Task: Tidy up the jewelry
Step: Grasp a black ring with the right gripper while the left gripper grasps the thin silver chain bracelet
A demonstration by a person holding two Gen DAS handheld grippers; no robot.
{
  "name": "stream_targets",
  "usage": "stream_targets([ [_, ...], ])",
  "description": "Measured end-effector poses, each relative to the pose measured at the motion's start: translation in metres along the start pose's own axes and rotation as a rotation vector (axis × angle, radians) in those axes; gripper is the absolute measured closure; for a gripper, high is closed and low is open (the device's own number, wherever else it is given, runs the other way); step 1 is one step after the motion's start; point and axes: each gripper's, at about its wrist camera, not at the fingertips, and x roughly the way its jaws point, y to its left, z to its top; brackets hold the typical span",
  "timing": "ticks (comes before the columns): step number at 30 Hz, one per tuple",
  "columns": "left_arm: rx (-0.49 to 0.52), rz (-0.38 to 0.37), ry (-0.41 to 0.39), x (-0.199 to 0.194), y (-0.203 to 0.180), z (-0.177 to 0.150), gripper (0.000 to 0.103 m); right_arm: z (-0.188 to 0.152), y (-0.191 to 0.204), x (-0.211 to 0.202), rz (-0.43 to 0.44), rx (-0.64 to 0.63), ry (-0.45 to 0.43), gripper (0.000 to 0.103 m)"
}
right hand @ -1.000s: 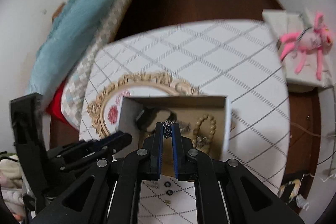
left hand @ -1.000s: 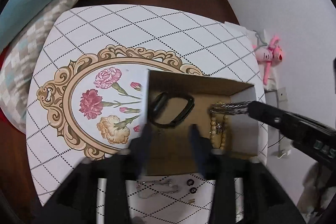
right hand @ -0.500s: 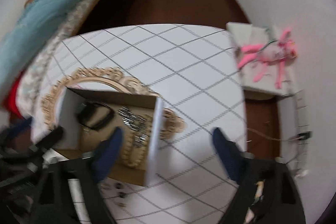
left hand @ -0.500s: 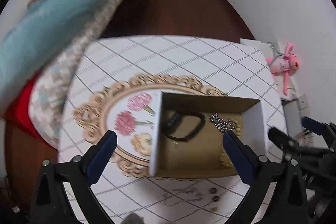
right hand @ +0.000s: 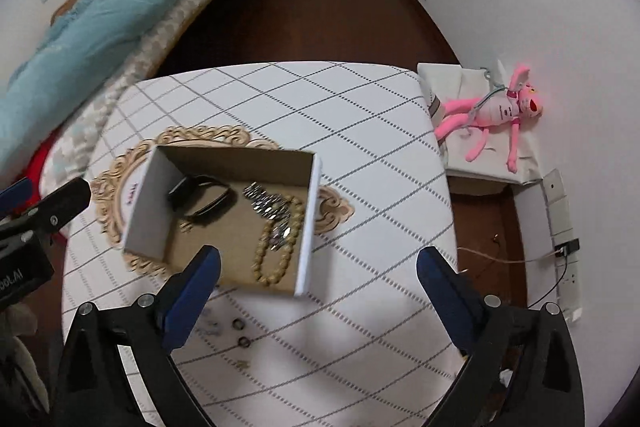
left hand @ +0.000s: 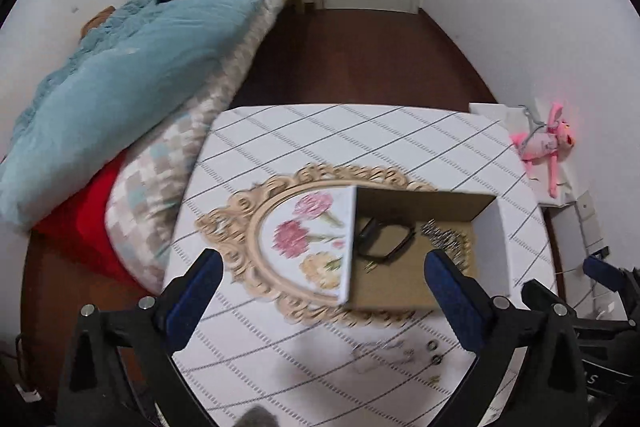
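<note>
Right wrist view: right gripper [right hand: 318,283] spread wide, holding nothing, above the cardboard box [right hand: 310,227] that contains a black band [right hand: 202,201], silver chain [right hand: 266,205] and bead bracelet [right hand: 276,251]. Left gripper [left hand: 322,291] likewise gapes empty; small rings [right hand: 240,333] lie near the box on the table [right hand: 360,147].

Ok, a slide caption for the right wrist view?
Open right gripper above the box holding band, chain and beads; rings remain outside.

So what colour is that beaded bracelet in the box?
Pale beige, almost cream; the beaded bracelet shows best in the right wrist view.
</note>
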Motion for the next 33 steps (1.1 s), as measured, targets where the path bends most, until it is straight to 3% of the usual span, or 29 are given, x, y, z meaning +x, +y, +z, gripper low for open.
stream_targets([
  [4,-0.024,0.037,0.037,0.008,0.012,-0.043,0.0,-0.033,0.006,0.005,0.067,0.024,0.01,0.003],
  [7,-0.035,0.058,0.115,0.03,0.019,-0.075,0.0,-0.062,0.012,0.024,0.097,0.043,0.051,0.004],
  [9,-0.035,0.087,0.147,0.045,0.024,-0.095,0.0,-0.078,0.015,0.04,0.122,0.052,0.08,0.022],
  [10,-0.034,0.094,0.161,0.05,0.026,-0.102,0.0,-0.086,0.016,0.049,0.139,0.058,0.098,0.027],
  [15,-0.037,0.11,0.211,0.071,0.032,-0.131,0.001,-0.115,0.029,0.077,0.18,0.052,0.126,0.032],
  [22,-0.024,0.077,0.204,0.074,0.03,-0.131,0.001,-0.125,0.059,0.085,0.098,-0.057,0.063,0.045],
  [26,-0.018,0.047,0.194,0.075,0.026,-0.126,0.001,-0.124,0.066,0.084,0.025,-0.1,0.031,0.09],
  [33,-0.004,-0.027,0.204,0.084,0.009,-0.118,0.001,-0.121,0.038,0.079,0.061,-0.017,0.051,0.09],
])
